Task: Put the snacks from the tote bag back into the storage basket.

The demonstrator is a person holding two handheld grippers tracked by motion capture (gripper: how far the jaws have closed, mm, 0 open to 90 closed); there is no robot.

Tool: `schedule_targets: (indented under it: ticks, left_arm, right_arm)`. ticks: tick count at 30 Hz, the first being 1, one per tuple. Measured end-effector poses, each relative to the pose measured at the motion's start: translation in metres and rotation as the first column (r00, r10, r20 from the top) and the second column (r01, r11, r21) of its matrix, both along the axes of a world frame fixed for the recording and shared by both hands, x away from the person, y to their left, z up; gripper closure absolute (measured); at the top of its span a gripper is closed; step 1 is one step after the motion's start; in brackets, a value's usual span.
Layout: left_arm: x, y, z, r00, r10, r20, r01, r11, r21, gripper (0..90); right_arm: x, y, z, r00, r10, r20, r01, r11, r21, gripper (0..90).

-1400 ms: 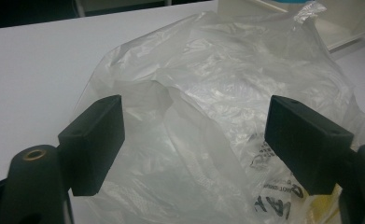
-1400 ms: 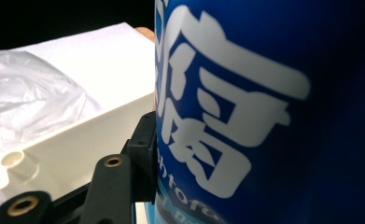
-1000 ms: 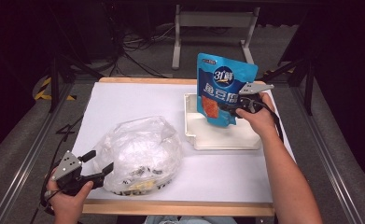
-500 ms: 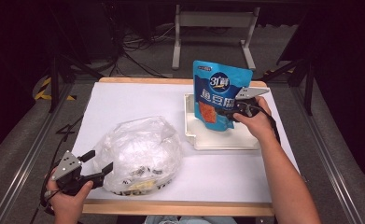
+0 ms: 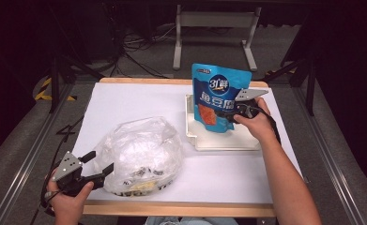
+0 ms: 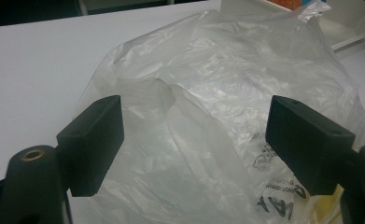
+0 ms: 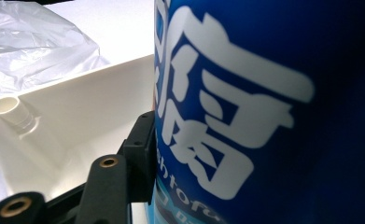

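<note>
A blue snack pouch (image 5: 220, 96) with white lettering stands upright over the white tray (image 5: 204, 143) at the table's right. My right gripper (image 5: 231, 109) is shut on the pouch's right edge; up close the pouch (image 7: 269, 112) covers most of the right gripper view, with one black jaw pressed against it. A crumpled clear plastic bag (image 5: 139, 154) with printed contents lies at the front left. My left gripper (image 5: 99, 164) stands open right beside it, and in the left gripper view the bag (image 6: 208, 116) lies just beyond the spread jaws of my left gripper (image 6: 196, 135).
The white table top (image 5: 139, 103) has a wooden front edge (image 5: 181, 208). The tray's inner wall (image 7: 77, 121) carries a small round post. Dark floor, cables and a metal stand lie beyond the table's far edge.
The pouch has moved a little to the left and lower over the tray with my right gripper. The left gripper and the plastic bag have stayed put.
</note>
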State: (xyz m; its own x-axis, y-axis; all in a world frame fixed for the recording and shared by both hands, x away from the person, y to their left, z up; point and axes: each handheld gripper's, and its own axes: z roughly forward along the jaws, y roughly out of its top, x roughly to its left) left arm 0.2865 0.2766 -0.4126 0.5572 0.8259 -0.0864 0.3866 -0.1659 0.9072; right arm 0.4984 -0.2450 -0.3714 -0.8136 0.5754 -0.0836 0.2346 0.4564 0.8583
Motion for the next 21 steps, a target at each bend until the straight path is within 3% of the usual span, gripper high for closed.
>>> schedule_targets:
  ticks: [8, 17, 21]
  left_arm:
    - [0.000, -0.001, 0.000, 1.0000, -0.004, 0.001, 0.004, 1.0000, -0.001, 20.4]
    - [0.000, -0.002, -0.001, 1.0000, -0.005, 0.002, 0.005, 1.0000, -0.003, 20.4]
    - [0.001, -0.002, -0.001, 1.0000, -0.006, 0.000, 0.006, 1.0000, 0.000, 20.4]
  right_arm:
    - [0.003, -0.010, -0.003, 0.9995, -0.009, -0.029, 0.010, 1.000, 0.012, 41.5]
    - [-0.001, -0.011, 0.000, 0.9982, -0.057, -0.019, 0.056, 0.998, -0.021, 29.4]
    - [-0.003, -0.012, 0.001, 0.9975, -0.069, -0.016, 0.068, 0.998, -0.010, 26.5]
